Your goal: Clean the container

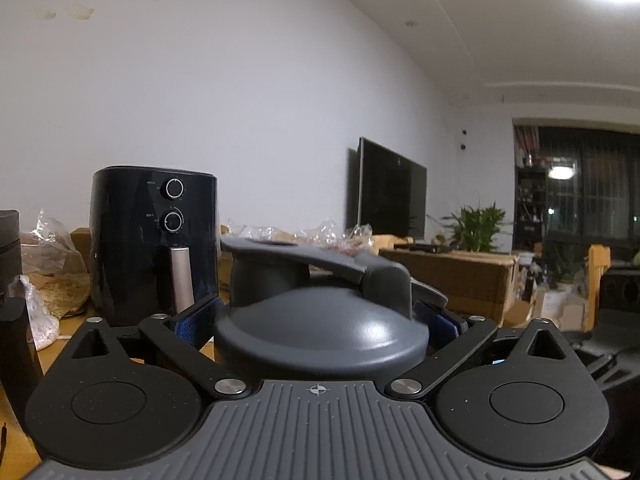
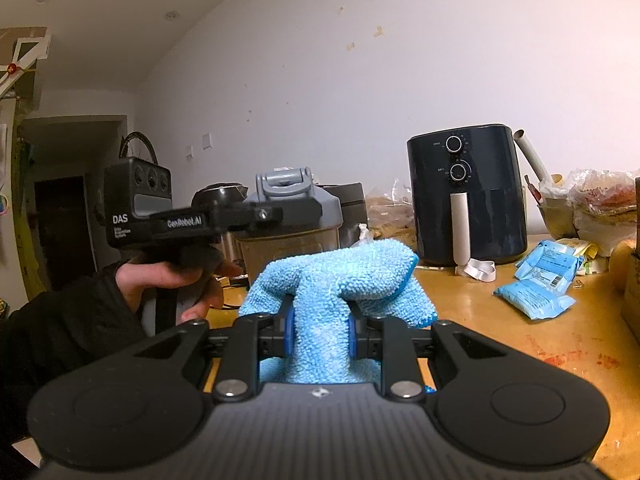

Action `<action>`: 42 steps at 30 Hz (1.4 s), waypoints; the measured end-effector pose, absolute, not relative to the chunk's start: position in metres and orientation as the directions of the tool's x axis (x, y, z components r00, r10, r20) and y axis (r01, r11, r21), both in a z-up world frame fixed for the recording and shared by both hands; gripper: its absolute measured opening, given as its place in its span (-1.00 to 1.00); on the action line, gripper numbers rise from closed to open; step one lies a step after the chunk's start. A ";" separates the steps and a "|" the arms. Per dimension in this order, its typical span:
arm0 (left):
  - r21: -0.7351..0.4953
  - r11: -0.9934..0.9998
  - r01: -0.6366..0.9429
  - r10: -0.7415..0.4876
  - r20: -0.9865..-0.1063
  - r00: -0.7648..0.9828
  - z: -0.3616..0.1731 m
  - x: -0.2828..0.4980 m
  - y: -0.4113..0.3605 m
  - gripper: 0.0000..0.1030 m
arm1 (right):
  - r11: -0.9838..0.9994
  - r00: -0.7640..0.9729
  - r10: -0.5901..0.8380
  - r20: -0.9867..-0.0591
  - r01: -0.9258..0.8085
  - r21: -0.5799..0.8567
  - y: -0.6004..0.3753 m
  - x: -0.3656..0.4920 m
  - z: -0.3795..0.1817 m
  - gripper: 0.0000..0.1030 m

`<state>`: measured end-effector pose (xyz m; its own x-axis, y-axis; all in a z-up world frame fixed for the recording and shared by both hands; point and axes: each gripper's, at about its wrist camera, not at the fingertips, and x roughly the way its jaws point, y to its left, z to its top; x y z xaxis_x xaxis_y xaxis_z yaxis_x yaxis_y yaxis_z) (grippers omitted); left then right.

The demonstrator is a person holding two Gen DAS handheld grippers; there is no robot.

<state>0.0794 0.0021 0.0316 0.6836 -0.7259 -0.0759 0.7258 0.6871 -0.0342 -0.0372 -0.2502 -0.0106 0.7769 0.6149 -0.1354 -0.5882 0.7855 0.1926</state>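
In the left wrist view a container's dark grey lid (image 1: 320, 332), with its flip handle, fills the space between the blue pads of my left gripper (image 1: 320, 316), which press on both of its sides. The right wrist view shows that same container (image 2: 292, 248), clear-bodied and grey-lidded, held above the wooden table (image 2: 500, 320) by the left gripper (image 2: 276, 213) in a person's hand (image 2: 160, 280). My right gripper (image 2: 318, 332) is shut on a fluffy light blue cloth (image 2: 340, 276), which bunches up in front of the fingers, just right of the container.
A black air fryer (image 2: 468, 196) stands by the wall, also in the left wrist view as the air fryer (image 1: 152, 240). Blue packets (image 2: 540, 284) lie to the right on the table. Plastic bags line the wall. A cardboard box (image 1: 452, 276) and a television (image 1: 390, 196) are farther off.
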 end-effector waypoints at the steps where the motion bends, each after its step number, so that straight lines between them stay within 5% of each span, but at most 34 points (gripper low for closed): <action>1: -0.033 0.690 0.723 -0.723 -0.076 0.686 0.032 0.079 0.002 1.00 | 0.786 0.777 0.614 -0.136 -0.587 0.192 -0.250 -0.037 -0.011 -0.60; 42: -0.020 0.960 0.279 -0.280 -0.060 0.958 0.040 0.044 -0.048 1.00 | 0.796 0.783 0.601 -0.162 -0.569 0.204 -0.246 -0.033 -0.014 -0.57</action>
<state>0.0437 -0.0475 0.0398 0.9581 -0.2800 -0.0598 0.2793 0.9600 -0.0201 -0.0329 -0.2457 -0.0138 0.7828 0.6010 -0.1616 -0.5693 0.7964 0.2040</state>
